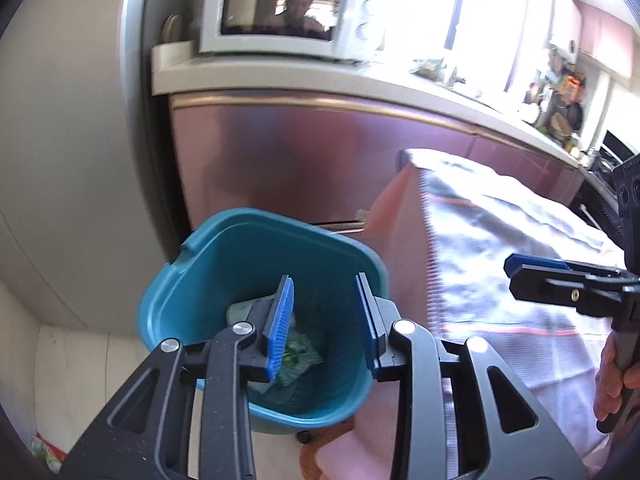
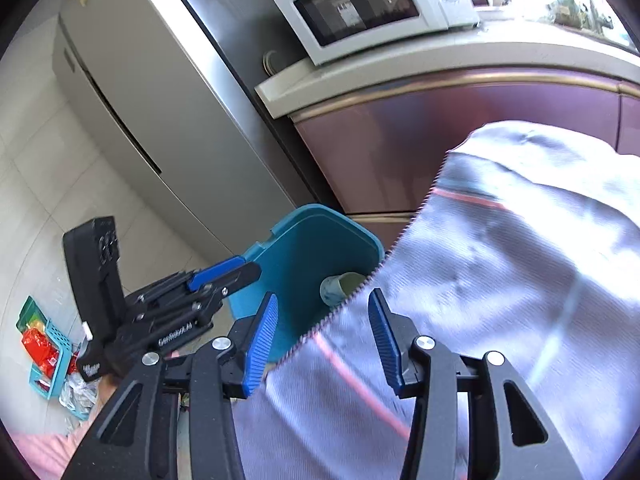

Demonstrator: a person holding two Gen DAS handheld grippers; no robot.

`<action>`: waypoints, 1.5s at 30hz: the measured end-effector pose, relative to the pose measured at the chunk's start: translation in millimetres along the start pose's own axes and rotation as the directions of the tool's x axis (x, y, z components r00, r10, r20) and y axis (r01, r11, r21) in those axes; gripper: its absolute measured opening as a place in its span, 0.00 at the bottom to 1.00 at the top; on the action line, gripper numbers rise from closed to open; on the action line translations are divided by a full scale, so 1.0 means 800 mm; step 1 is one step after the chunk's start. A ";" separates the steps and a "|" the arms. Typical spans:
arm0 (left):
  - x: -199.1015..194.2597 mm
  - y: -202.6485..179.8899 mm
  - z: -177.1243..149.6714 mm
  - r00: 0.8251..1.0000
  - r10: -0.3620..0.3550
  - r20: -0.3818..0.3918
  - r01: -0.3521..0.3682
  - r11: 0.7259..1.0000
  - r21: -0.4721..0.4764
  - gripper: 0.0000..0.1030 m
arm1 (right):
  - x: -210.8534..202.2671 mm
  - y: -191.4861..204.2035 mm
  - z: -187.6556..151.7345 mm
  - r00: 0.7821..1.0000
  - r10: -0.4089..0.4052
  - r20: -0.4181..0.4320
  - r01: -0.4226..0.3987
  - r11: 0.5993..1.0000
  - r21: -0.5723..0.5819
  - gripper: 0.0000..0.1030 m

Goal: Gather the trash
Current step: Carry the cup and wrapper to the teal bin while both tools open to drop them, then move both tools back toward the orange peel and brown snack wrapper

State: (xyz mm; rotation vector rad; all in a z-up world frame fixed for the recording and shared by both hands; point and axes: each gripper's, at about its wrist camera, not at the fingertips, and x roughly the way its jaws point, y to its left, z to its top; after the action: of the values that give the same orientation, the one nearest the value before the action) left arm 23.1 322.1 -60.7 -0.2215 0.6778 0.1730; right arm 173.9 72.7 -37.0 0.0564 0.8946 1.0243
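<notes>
Left hand-held gripper [image 1: 325,320]: over the bin, jaws apart w/ a moderate gap, nothing btwn the pads; pointing down into the bin.
Right hand-held gripper [image 2: 326,344]: jaws part-open, a bit wider than the left, nothing gripped; hangs over the near edge of the cloth, bin just beyond its left pad.
Bin [image 1: 224,264]: teal plastic, squarish w/ rounded corners, on the floor right beside the cloth-covered table, in front of the pink cabinet.
Trash: green-printed wrapper [image 1: 296,354] lying at the bin bottom, partly hidden behind the left pad; from the right view a crumpled cup-like piece [image 2: 340,286] shows inside near the cloth edge. Blurred, can't tell more.
Table [image 1: 500,240]: covered w/ grey-lilac cloth, thin red stripes, pink cloth underneath hanging down.
Hand [image 1: 612,376]: wrapped round the right tool's handle, lower right of the left view.
Background: white microwave [image 1: 280,8] on a pale counter, grey fridge [image 2: 132,80] to the left.
Floor [image 2: 24,184]: pale tiles; small teal basket [image 2: 56,356] w/ red packet far left.
</notes>
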 end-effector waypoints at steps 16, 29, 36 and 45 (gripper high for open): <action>-0.033 -0.219 -0.007 0.924 -0.383 -0.016 0.375 0.896 0.237 0.43 | -0.198 -0.081 -0.098 0.952 -0.227 0.206 0.190 0.964 0.186 0.48; 0.000 -0.387 -0.047 0.831 -0.516 -0.206 0.555 0.766 0.324 0.43 | -0.325 -0.142 -0.178 0.816 -0.513 0.267 0.405 0.837 0.368 0.48; 0.028 -0.434 -0.051 0.800 -0.532 -0.277 0.598 0.741 0.305 0.43 | -0.361 -0.165 -0.203 0.746 -0.611 0.265 0.472 0.766 0.438 0.48; 0.058 -0.480 -0.047 0.784 -0.521 -0.339 0.613 0.738 0.283 0.43 | -0.363 -0.197 -0.218 0.696 -0.686 0.213 0.530 0.691 0.492 0.48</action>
State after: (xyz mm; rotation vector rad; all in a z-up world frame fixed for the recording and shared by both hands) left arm 124.0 -53.5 -62.3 -0.0670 0.8384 -0.5954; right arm 109.2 -295.4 -40.3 0.2683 0.6640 0.1529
